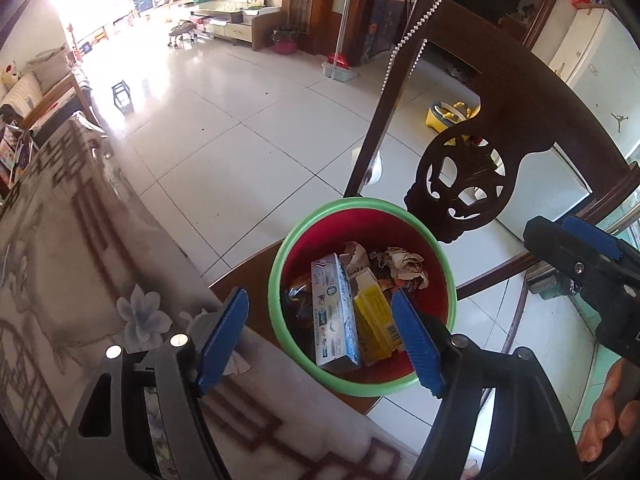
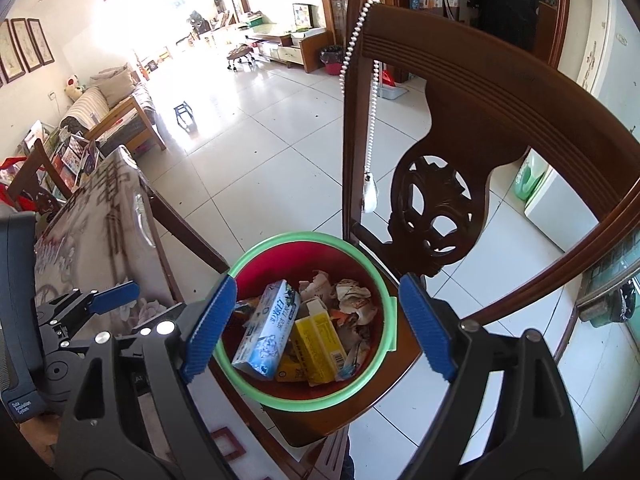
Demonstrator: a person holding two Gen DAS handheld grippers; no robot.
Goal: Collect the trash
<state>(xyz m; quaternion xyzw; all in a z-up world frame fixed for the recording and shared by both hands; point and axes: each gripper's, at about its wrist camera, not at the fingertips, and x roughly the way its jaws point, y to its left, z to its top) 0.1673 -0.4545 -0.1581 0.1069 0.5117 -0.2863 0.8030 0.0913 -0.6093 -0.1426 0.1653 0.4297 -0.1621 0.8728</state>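
A red bin with a green rim stands on the seat of a dark wooden chair. Inside lie a blue-white carton, a yellow box and crumpled paper. My left gripper is open and empty above the bin. My right gripper is open and empty above the bin too. The right gripper also shows at the right edge of the left wrist view; the left gripper shows at the left of the right wrist view.
A table with a patterned grey cloth lies left of the chair. A bead chain hangs on the chair back. White tile floor stretches beyond, with a small black stool, a sofa and a yellow toy.
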